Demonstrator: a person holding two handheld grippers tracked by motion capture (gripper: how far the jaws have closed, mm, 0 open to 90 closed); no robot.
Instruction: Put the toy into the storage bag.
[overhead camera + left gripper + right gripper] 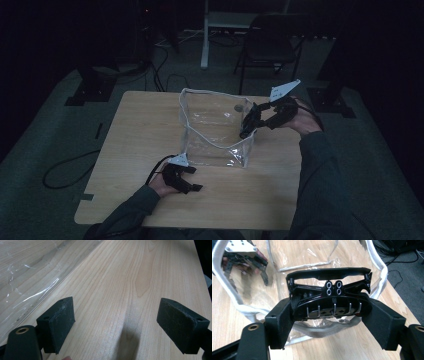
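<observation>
Black hair clip [329, 301] pinched across its ends by the right gripper [329, 322], held at the mouth of the clear bag [215, 125] with white trim. Clip looks light, rigid plastic, glossy so likely slippery, teeth probably fragile; grip by the flat ends. Bag is soft, floppy, stands mid-surface [135, 130]. Left gripper [115, 322] spread wide, nothing in it, resting near the bag's front corner.

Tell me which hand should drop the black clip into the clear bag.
Right. The right gripper already holds the clip over the bag. The left gripper is open on the table, beside the bag.
</observation>
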